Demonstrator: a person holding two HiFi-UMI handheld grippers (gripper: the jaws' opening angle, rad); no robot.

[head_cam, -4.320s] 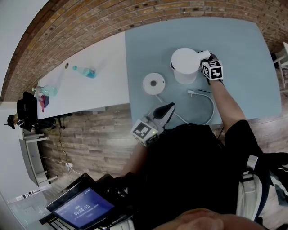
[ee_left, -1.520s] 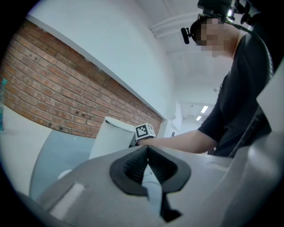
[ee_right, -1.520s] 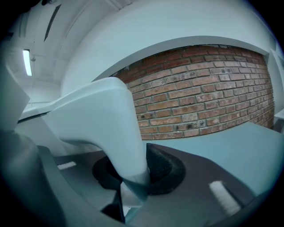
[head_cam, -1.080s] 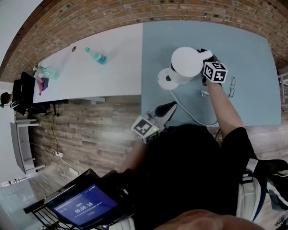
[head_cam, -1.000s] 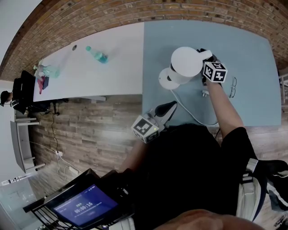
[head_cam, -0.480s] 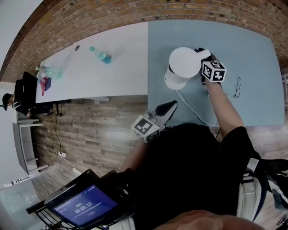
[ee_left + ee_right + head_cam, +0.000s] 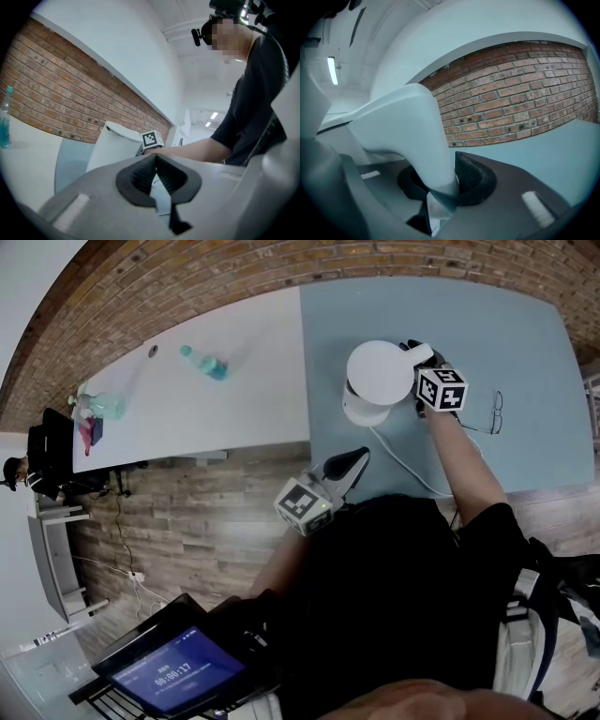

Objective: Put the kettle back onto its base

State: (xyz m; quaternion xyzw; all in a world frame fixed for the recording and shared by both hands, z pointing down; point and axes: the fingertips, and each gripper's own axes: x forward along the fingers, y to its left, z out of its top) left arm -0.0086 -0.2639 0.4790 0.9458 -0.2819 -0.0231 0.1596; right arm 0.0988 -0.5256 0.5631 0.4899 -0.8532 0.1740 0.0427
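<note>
1. The white plastic kettle [image 7: 378, 371] is over the round white base [image 7: 361, 414] on the pale blue table [image 7: 525, 324].
2. Thin-framed spectacles [image 7: 496, 413] lie to its right.
3. A clear plastic bottle [image 7: 204, 363] lies on the white table [image 7: 159, 418], far left.

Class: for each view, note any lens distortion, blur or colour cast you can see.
Head view: strong fisheye, the brick wall and blue table bend into arcs. Left gripper view: the left gripper is soft up close, dark vignette at the corners. Right gripper view: teal cast, the kettle handle looms oversized and slightly blurred.
</note>
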